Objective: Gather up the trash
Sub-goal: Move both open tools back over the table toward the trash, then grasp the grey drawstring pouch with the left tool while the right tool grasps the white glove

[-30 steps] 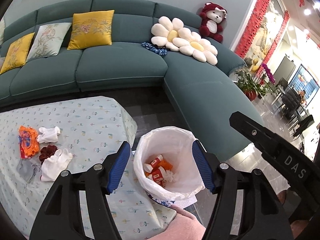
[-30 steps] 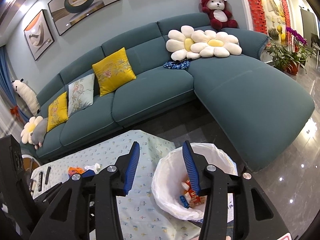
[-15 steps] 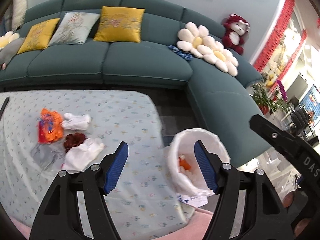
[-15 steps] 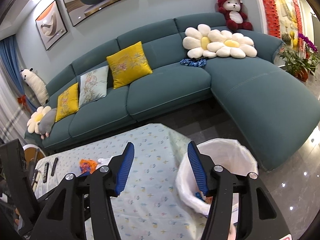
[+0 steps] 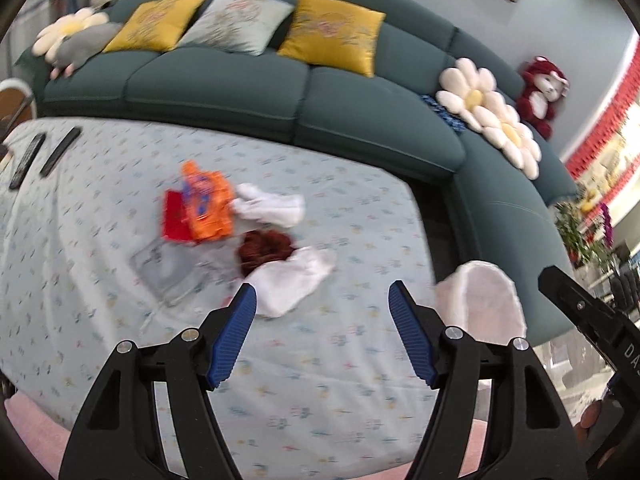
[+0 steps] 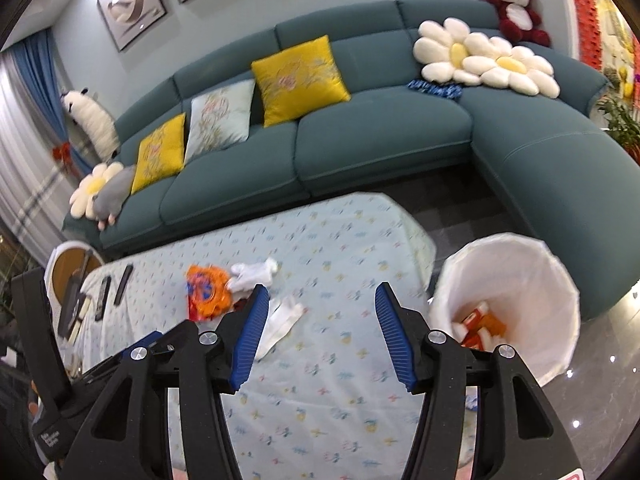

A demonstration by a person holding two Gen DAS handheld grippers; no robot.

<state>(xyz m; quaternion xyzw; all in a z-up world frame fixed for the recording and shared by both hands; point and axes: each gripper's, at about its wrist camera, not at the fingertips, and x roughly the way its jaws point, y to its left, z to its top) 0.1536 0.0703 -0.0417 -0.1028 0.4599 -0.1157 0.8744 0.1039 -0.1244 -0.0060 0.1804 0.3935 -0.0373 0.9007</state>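
Observation:
Trash lies on the patterned tablecloth [image 5: 320, 360]: an orange wrapper [image 5: 206, 208] over a red packet [image 5: 174, 216], two crumpled white tissues [image 5: 268, 206] [image 5: 290, 280], a dark red scrunched piece [image 5: 262, 250] and a clear plastic bag [image 5: 168, 272]. The white-lined bin [image 6: 516, 304] stands off the table's right end with orange and red trash inside. My left gripper [image 5: 322, 308] is open and empty, just right of the nearer tissue. My right gripper [image 6: 320, 304] is open and empty above the table, between the trash pile [image 6: 208, 292] and the bin.
A teal L-shaped sofa [image 6: 380, 136] with cushions and plush toys runs behind the table and bin. Two remote controls [image 5: 44, 154] lie at the table's far left. A round side table [image 6: 72, 268] stands left. Glossy floor surrounds the bin.
Both grippers have swung left from over the bin to above the table. The trash pile is now closer and more central in the left wrist view. Both stay open and empty.

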